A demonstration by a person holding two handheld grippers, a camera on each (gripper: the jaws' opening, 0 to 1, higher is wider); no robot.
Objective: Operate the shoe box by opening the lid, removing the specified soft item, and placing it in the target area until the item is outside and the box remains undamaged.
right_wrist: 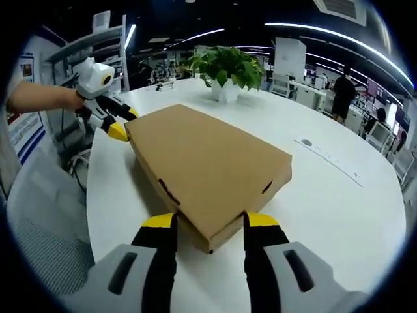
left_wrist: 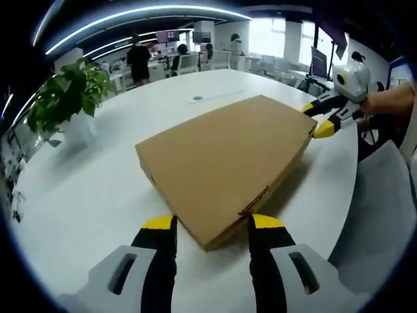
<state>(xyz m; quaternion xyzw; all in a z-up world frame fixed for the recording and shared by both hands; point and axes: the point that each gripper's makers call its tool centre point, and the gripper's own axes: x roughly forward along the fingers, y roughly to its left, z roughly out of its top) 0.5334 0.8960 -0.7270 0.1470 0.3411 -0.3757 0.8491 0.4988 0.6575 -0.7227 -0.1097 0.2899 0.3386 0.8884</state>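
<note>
A flat brown cardboard shoe box [left_wrist: 228, 156] lies shut on the white table [left_wrist: 85, 195]. In the left gripper view my left gripper [left_wrist: 213, 222] stands open, its yellow-tipped jaws straddling the box's near corner. At the far corner my right gripper [left_wrist: 316, 118], held by a hand, has its jaws on either side of that corner. The right gripper view shows the same box [right_wrist: 202, 156] from the opposite end. There my right gripper [right_wrist: 210, 220] is open around the near corner, and my left gripper [right_wrist: 124, 124] sits at the far corner. The box's contents are hidden.
A potted green plant [left_wrist: 68, 98] [right_wrist: 228, 68] stands on the table beyond one side of the box. A grey chair [left_wrist: 378, 215] [right_wrist: 39, 222] is beside the table edge. Bare tabletop [right_wrist: 339, 195] stretches on the other side. People [left_wrist: 138, 59] stand far off among desks.
</note>
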